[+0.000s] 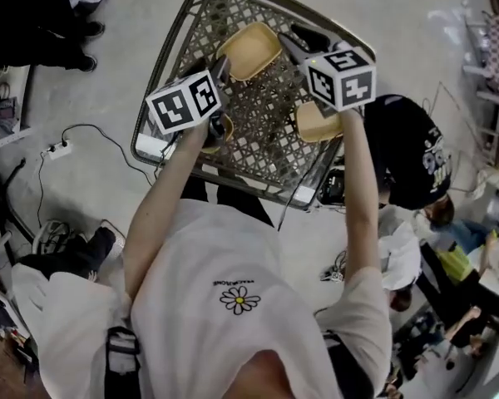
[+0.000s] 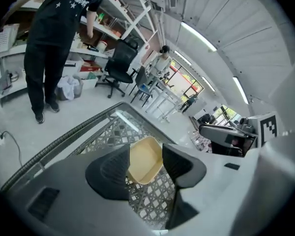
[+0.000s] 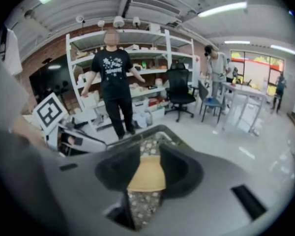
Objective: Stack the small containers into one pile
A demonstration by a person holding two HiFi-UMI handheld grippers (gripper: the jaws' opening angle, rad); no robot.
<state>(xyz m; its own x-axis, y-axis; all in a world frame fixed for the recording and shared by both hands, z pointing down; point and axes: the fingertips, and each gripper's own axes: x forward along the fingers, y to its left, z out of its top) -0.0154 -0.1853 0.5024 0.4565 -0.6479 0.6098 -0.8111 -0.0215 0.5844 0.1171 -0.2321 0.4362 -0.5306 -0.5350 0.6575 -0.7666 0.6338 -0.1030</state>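
Left tongs [image 2: 145, 163] spread, tan container [image 2: 147, 149] in view between them, unpinched — right tongs [image 3: 148, 168] likewise wide

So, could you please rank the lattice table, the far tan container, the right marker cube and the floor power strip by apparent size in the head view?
1. lattice table
2. far tan container and right marker cube: look alike; the cube is nearer, so unranked
3. power strip

Far container [image 1: 249, 50] and near container [image 1: 318, 125], both tan, sit apart.
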